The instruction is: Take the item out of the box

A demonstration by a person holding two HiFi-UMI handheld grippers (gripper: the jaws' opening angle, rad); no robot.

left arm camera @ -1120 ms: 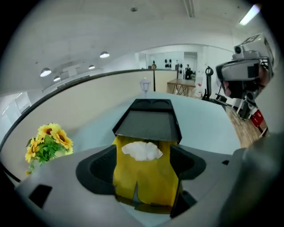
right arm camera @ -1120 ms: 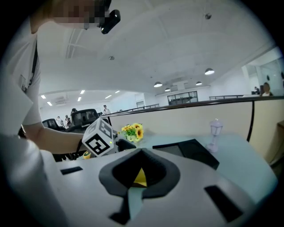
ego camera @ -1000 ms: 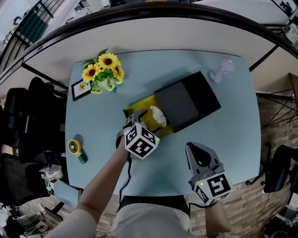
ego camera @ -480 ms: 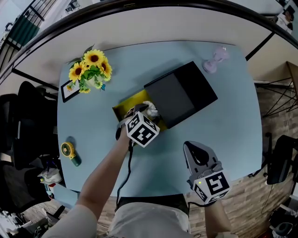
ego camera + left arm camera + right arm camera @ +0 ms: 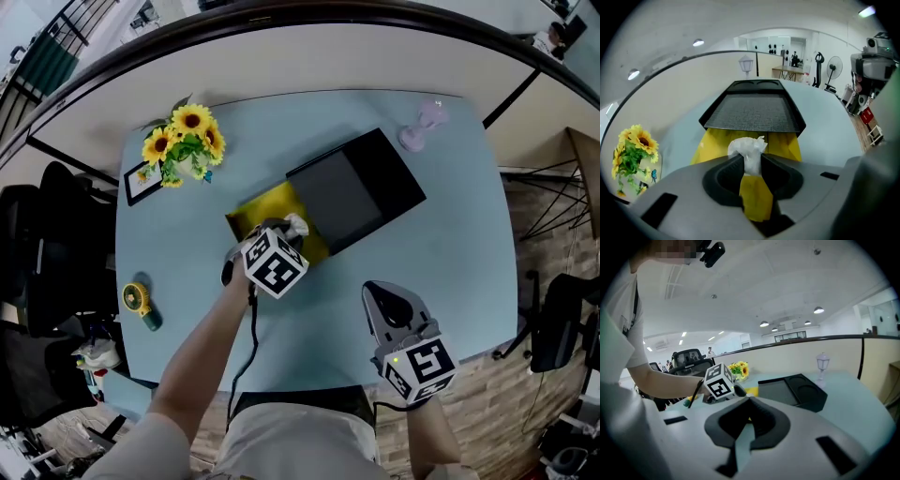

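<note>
A black box [image 5: 361, 187] lies on the blue table with its yellow inner tray [image 5: 258, 211] slid out toward me. A crumpled white item [image 5: 294, 225] sits on that tray. My left gripper [image 5: 286, 231] is at the tray's near end, and its jaws are closing with the white item [image 5: 747, 150] pinched between them. In the left gripper view the tray [image 5: 712, 143] and the black box [image 5: 752, 112] lie straight ahead of the left gripper [image 5: 751, 161]. My right gripper [image 5: 384, 295] hovers near the table's front edge, shut and empty, and the right gripper [image 5: 749, 425] faces the box from the side.
A bunch of sunflowers [image 5: 183, 145] and a small picture frame [image 5: 141, 183] stand at the back left. A pale purple lamp-shaped ornament [image 5: 417, 131] is behind the box at the right. A small yellow fan [image 5: 141, 302] lies at the left edge. Chairs stand off the table's left side.
My left gripper has moved forward over the yellow tray and its jaws have closed in around the white item. The right gripper has stayed in place near the front edge.
</note>
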